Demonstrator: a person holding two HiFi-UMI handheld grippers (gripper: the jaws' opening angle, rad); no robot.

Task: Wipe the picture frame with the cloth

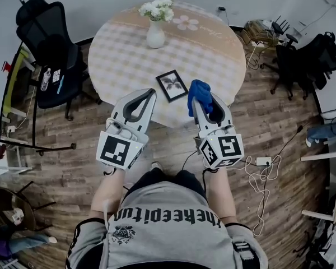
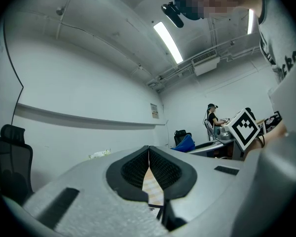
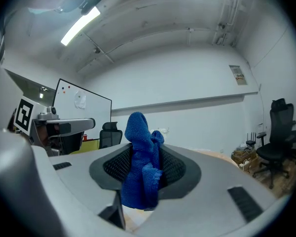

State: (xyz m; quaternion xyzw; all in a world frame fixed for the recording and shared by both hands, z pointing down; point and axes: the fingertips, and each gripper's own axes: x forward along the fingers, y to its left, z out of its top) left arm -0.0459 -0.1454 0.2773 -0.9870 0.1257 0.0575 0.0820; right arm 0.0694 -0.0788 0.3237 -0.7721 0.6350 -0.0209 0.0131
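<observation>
Lying flat near the round table's (image 1: 123,55) front edge, small black picture frame (image 1: 172,85), pale print, perhaps a leaf, right gripper (image 1: 201,102) clamped on bunched blue cloth (image 1: 199,91) just beside it, left gripper (image 1: 150,93) jaws together, empty.

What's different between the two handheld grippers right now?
The right gripper has its fingers shut on a blue cloth; the left gripper has its fingers shut on nothing. The left gripper points left of the picture frame, the right gripper to its right. Both are held over the table's near edge.
</observation>
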